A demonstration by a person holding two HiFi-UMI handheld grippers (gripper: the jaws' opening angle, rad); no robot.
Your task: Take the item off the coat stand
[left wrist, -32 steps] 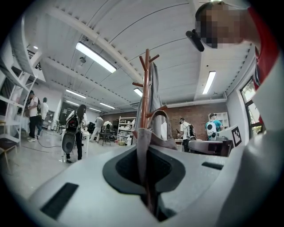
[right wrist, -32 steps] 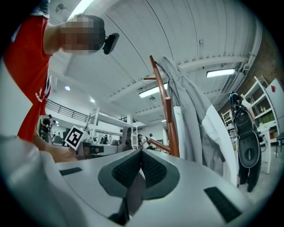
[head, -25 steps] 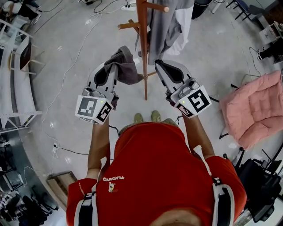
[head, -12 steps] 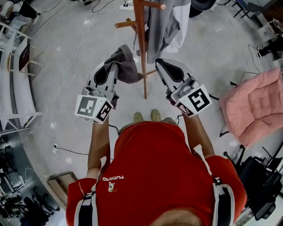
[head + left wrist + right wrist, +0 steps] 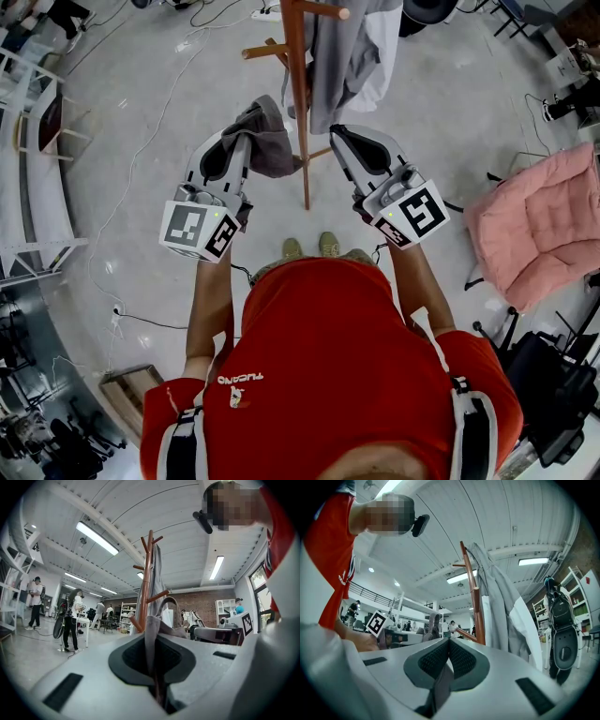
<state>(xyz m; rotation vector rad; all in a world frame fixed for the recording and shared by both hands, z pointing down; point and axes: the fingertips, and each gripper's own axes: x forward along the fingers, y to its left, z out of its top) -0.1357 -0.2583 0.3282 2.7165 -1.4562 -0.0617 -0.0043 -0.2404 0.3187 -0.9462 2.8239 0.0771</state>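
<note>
A grey-brown cloth item hangs bunched from my left gripper, just left of the wooden coat stand. In the left gripper view the jaws are shut on a fold of that cloth, with the stand's pegs behind it. My right gripper is held level with the left one, just right of the pole. Its jaws are shut with nothing between them. A grey and white garment still hangs on the stand.
A pink padded chair stands at the right. White shelving runs along the left edge, and cables trail over the grey floor. The person's shoes are close to the stand's foot. Other people stand far off.
Almost nothing: the head view has shifted a little, while both grippers and the held cloth keep their places beside the pole.
</note>
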